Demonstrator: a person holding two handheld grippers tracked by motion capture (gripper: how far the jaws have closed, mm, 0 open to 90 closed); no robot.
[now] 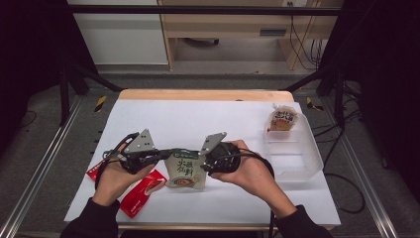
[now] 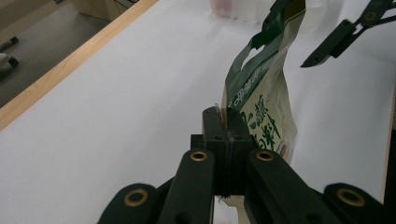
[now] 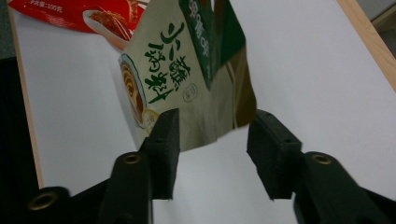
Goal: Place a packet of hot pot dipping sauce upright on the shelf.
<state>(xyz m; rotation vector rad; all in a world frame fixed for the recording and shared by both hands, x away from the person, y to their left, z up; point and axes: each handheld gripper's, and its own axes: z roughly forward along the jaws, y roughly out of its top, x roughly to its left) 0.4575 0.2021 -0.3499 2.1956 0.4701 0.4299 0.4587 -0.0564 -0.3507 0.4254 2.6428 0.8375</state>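
A beige and green food pouch [image 1: 185,170] hangs between the two grippers at the table's front middle. My left gripper [image 1: 159,155] is shut on the pouch's left top edge; in the left gripper view its jaws pinch the pouch [image 2: 261,100] at the corner, and the left gripper [image 2: 226,122] shows closed. My right gripper [image 1: 204,161] stands open at the pouch's right side. In the right gripper view the pouch [image 3: 187,79] hangs just beyond and between the spread jaws of the right gripper [image 3: 212,128], not clamped.
A red sachet [image 1: 141,193] lies at the front left, with another red packet [image 1: 94,170] under the left hand. A clear plastic bin [image 1: 297,157] at the right holds a bagged snack [image 1: 282,119]. White table cover [image 1: 198,119] stretches behind.
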